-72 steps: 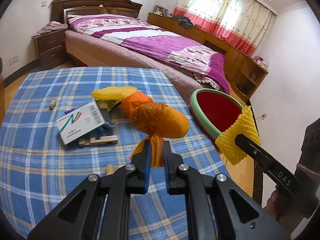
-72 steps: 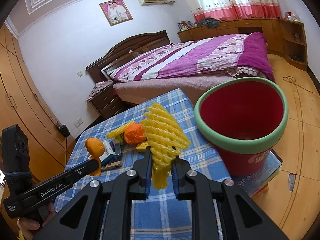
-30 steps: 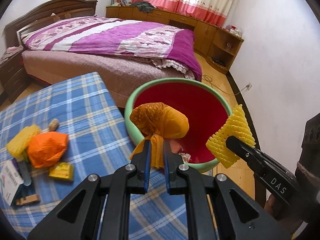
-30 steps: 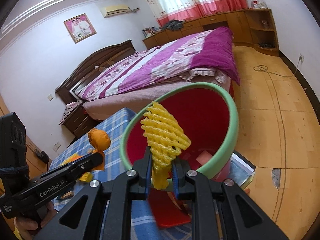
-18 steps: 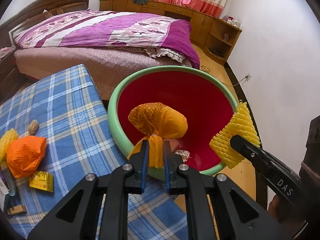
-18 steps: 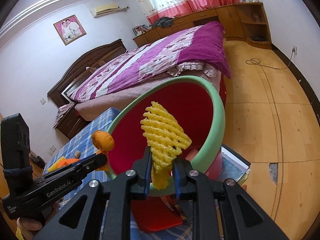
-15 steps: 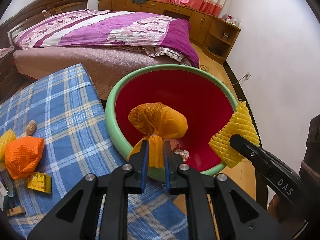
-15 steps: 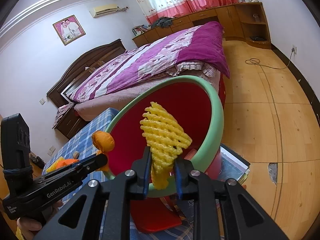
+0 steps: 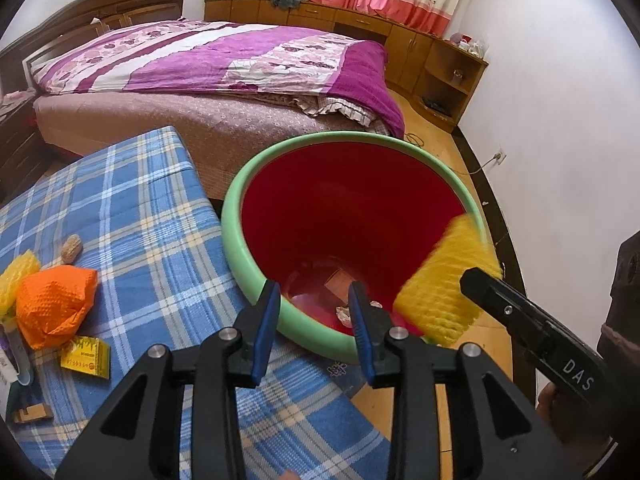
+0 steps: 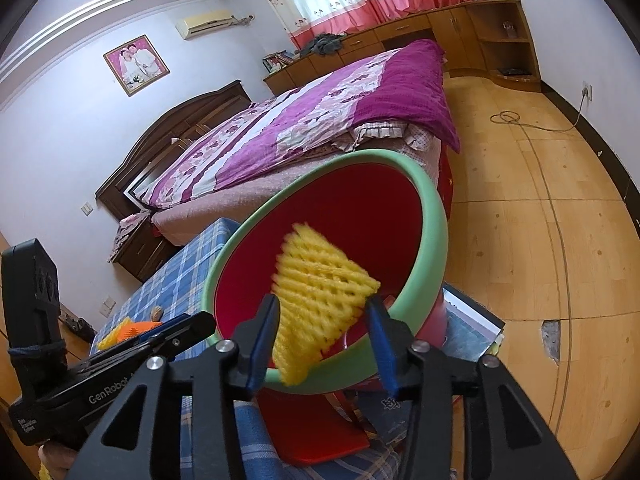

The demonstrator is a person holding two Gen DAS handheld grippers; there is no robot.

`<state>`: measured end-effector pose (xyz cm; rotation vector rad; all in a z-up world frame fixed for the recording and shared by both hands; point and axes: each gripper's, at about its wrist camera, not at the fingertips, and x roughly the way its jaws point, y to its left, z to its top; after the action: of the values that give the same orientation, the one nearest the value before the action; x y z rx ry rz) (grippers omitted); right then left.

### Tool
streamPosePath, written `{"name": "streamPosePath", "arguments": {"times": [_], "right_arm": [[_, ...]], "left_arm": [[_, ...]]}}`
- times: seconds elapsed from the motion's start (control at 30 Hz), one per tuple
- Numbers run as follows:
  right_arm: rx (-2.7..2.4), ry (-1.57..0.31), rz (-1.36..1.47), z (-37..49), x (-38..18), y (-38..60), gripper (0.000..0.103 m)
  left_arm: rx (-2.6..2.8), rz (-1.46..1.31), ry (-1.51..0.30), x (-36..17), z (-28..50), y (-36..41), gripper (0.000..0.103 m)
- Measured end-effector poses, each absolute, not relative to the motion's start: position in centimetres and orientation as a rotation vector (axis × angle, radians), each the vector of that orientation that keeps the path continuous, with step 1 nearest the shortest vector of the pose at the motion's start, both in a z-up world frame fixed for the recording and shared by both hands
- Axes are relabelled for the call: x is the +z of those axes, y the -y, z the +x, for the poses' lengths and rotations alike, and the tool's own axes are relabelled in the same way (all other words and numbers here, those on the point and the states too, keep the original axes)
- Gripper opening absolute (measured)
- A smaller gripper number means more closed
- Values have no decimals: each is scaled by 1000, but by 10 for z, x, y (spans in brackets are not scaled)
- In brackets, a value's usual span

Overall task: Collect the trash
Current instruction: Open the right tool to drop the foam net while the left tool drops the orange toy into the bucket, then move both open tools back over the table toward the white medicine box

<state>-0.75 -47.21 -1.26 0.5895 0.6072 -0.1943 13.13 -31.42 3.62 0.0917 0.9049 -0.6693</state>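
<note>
A: What differs from half a second ago?

B: The left gripper [image 9: 314, 312] no longer pinches the orange mesh wad; its fingers stand apart with nothing between them, aimed into the red bin [image 9: 352, 216]. The wad is out of sight now. The right gripper [image 10: 320, 332] has spread too, and the yellow foam net [image 10: 316, 304], blurred, sits loose between its fingers over the bin's mouth. Whether it touches either finger, I cannot tell.

A: Edges and room?

B: The bin's green rim [image 9: 232, 236] lies just beside the edge of the blue plaid table [image 9: 152, 208], at 12 o'clock from the left gripper. In the right wrist view, bare wooden floor [image 10: 540, 220] opens from 1 to 4 o'clock; the bed [image 10: 312, 128] stands at 11 to 12.

A: Counts?

B: One bin, with a few scraps at its bottom. On the table at 9 o'clock in the left wrist view: one orange net ball [image 9: 56, 304], one yellow net [image 9: 16, 280] at its far side, one small yellow packet [image 9: 86, 356], one peanut shell [image 9: 71, 248].
</note>
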Motion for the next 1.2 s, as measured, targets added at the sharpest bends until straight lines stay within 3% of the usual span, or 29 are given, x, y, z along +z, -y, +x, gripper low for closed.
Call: {"name": "streamPosePath", "arguments": {"times": [0.13, 1.2], "right_arm": [[-191, -605, 589, -8, -11, 471, 53], [-96, -605, 517, -26, 27, 395, 55]], "left_arm": [[-657, 81, -894, 40, 130, 308, 42], [-503, -53, -843, 65, 100, 189, 43]]}}
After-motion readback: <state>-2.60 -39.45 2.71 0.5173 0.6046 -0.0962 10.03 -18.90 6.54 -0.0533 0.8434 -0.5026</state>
